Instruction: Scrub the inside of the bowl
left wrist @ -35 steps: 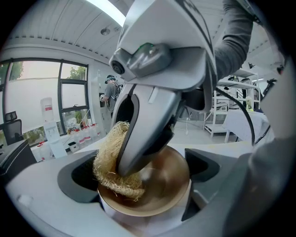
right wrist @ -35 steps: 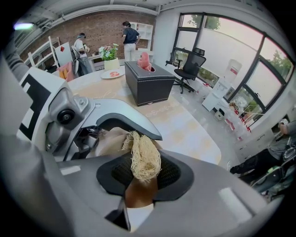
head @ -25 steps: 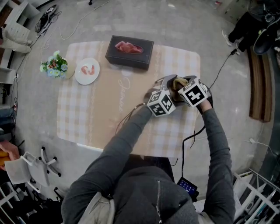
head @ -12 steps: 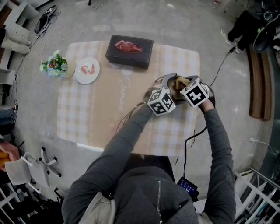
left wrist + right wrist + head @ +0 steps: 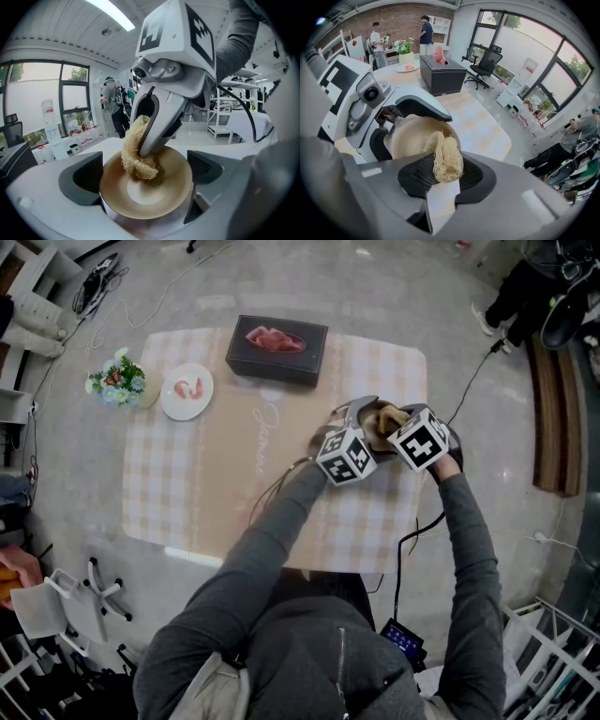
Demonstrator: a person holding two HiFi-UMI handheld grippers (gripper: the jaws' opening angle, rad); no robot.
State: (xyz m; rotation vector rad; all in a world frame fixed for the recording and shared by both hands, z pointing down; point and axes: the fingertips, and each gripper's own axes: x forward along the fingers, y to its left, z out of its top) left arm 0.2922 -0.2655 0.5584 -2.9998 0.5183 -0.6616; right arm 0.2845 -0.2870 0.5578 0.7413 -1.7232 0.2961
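Observation:
A tan bowl (image 5: 154, 197) sits tilted between the two dark pads of my left gripper (image 5: 147, 183), which is shut on its rim. My right gripper (image 5: 154, 126) comes down from above, shut on a pale fibrous scrubber (image 5: 136, 157) that presses against the bowl's inner wall. In the right gripper view the scrubber (image 5: 446, 159) sticks out between the jaws of my right gripper (image 5: 445, 176), with the bowl (image 5: 410, 136) just beyond. In the head view both grippers meet over the table's right half: left gripper (image 5: 361, 426), right gripper (image 5: 392, 420), and the bowl (image 5: 378, 415) mostly hidden.
A black box (image 5: 277, 351) with a pink picture stands at the table's far side. A white plate (image 5: 187, 392) and a small flower pot (image 5: 117, 379) are at the far left. The checked tablecloth (image 5: 187, 484) covers the table. People stand in the room behind.
The two grippers have shifted only slightly at the bowl; the right one has edged a little to the right. Both grips are unchanged.

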